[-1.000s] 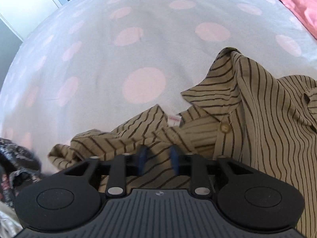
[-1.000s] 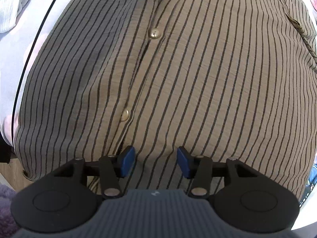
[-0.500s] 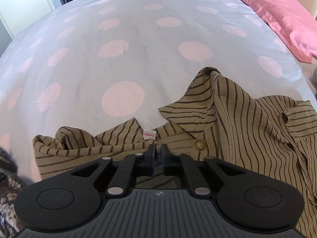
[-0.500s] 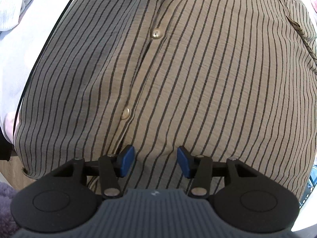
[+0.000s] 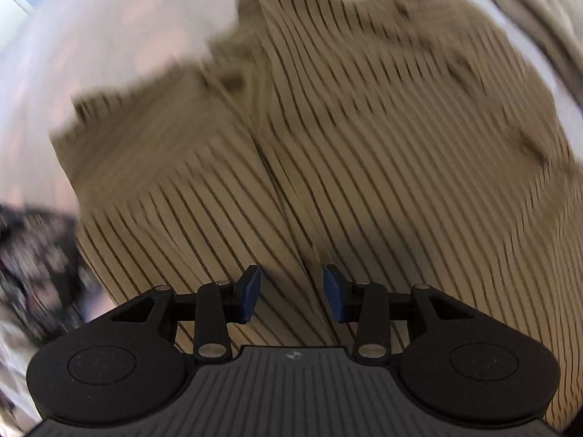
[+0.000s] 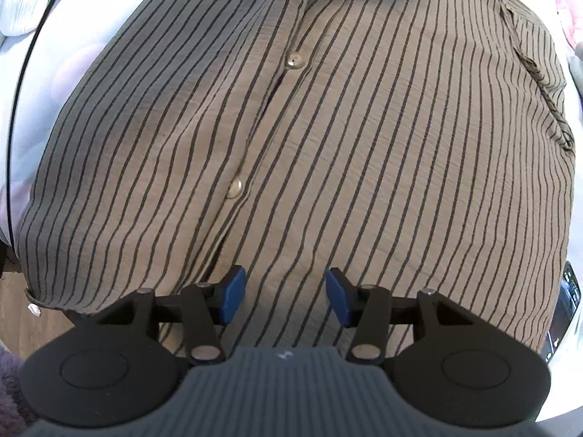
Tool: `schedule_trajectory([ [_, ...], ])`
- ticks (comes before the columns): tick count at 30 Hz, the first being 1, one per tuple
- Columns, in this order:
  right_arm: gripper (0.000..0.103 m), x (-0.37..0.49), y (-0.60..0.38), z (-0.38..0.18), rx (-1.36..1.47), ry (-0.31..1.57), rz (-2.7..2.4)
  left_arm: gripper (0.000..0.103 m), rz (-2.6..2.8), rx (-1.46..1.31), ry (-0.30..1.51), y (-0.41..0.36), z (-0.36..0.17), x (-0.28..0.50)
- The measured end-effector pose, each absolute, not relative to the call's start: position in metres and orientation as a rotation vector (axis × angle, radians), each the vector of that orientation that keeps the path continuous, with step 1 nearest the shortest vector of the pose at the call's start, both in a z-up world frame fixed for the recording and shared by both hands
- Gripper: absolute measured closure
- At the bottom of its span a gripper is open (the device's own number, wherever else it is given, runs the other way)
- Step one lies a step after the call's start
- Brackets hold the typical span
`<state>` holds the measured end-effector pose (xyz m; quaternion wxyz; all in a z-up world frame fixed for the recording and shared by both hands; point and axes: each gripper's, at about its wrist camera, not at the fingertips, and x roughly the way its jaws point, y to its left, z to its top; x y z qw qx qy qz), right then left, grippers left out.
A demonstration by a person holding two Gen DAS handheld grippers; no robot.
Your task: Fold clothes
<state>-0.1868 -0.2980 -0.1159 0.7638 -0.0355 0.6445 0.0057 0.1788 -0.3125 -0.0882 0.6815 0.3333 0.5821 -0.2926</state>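
Observation:
A tan shirt with thin dark stripes (image 5: 364, 153) lies on the bed; the left wrist view is blurred by motion. My left gripper (image 5: 292, 293) is open and empty, close above a folded-over part of the shirt, with a fold edge running between its blue pads. In the right wrist view the shirt's buttoned front (image 6: 328, 138) fills the frame. My right gripper (image 6: 284, 296) is open and empty just above the fabric near the lowest visible button (image 6: 234, 188).
The white bedsheet with pink dots (image 5: 120, 25) shows beyond the shirt. A dark patterned heap (image 5: 32, 255) lies at the left. A thin black cable (image 6: 22, 83) crosses the sheet, white cloth (image 6: 18, 11) lies top left, wooden floor (image 6: 32, 327) bottom left.
My left gripper was shut on the shirt's collar end half a second ago; it has swung fast over the shirt and now stands open. My right gripper has stayed open and barely moved.

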Motion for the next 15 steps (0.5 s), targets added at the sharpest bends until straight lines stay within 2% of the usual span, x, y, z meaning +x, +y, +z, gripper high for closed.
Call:
schedule_trajectory([
  [2,0.05,-0.193,-0.298,-0.114,-0.088,1.388,0.005,0.073,-0.646,0.762,1.331,-0.307,-0.099,0.168],
  [4,0.05,-0.199,-0.297,-0.112,-0.101,1.375,0.006,0.095,-0.644,0.728,1.352,-0.303,-0.106,0.167],
  [6,0.05,-0.205,-0.295,-0.112,-0.113,1.371,0.008,0.103,-0.659,0.663,1.352,-0.299,-0.106,0.169],
  [10,0.051,-0.216,-0.293,-0.111,-0.142,1.357,0.007,0.103,-0.747,0.431,1.337,-0.283,-0.091,0.178],
  [14,0.051,-0.227,-0.293,-0.111,-0.155,1.348,0.001,0.102,-0.729,0.378,1.31,-0.27,-0.082,0.176],
  [15,0.051,-0.23,-0.293,-0.11,-0.154,1.343,-0.003,0.091,-0.74,0.363,1.301,-0.266,-0.077,0.171],
])
